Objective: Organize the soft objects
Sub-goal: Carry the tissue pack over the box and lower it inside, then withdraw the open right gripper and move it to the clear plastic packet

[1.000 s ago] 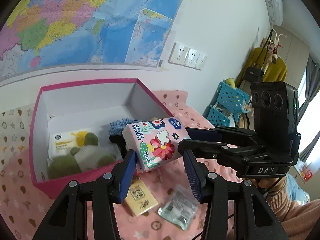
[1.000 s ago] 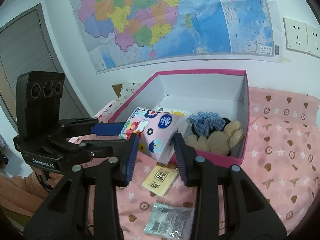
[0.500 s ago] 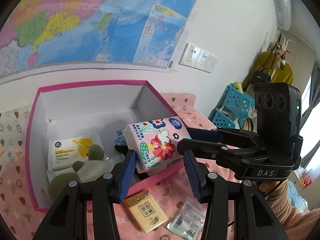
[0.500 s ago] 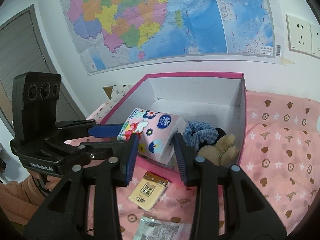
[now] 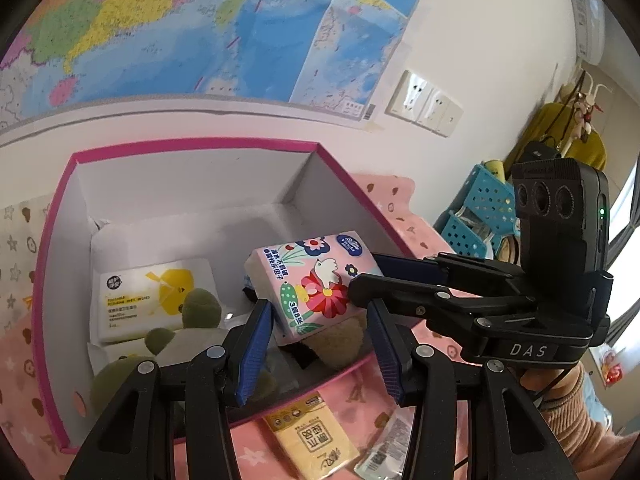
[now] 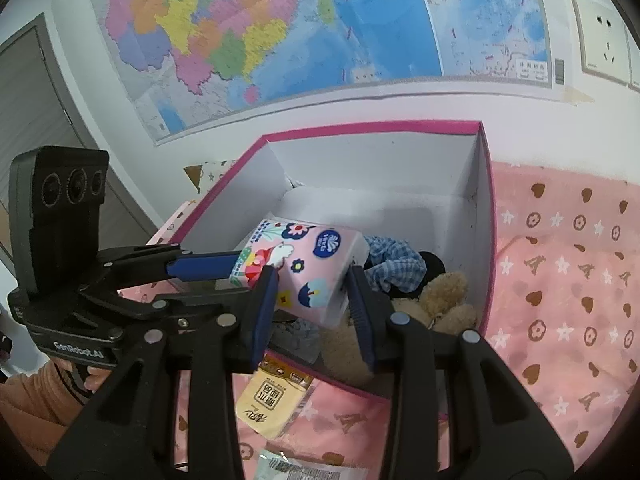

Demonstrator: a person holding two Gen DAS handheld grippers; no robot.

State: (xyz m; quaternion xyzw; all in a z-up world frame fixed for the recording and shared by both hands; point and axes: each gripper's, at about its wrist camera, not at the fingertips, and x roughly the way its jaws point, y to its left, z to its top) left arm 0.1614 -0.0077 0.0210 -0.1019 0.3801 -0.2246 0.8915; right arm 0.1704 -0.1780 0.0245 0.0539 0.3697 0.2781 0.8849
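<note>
A pink flowered tissue pack (image 5: 316, 280) is held jointly by both tools above the open pink-rimmed box (image 5: 52, 240). In the right wrist view, the right gripper (image 6: 310, 308) is seen partly closed, its blue pads (image 6: 266, 312) pressed against the two sides of the near end of the pack, which is clamped between them. In the same view the left gripper (image 6: 208, 270) is seen reaching in from the left, its blue fingers laid against the far end of the pack; the jaws are narrowed on that end. In the left wrist view the pack's lower edge sits between the left tool's blue pads, the left pad at its corner, though contact on the right pad cannot be told there. The pack is carried tilted, over the box interior, above a blue checked scrunchie (image 6: 394, 262) and a tan plush toy (image 6: 444, 300). A white wipes packet (image 5: 152, 296) and a green plush toy (image 5: 172, 340) are seen lying inside the box. A yellow tissue packet (image 6: 272, 398) lies on the pink patterned cloth (image 6: 568, 280) just outside the box's near wall.
</note>
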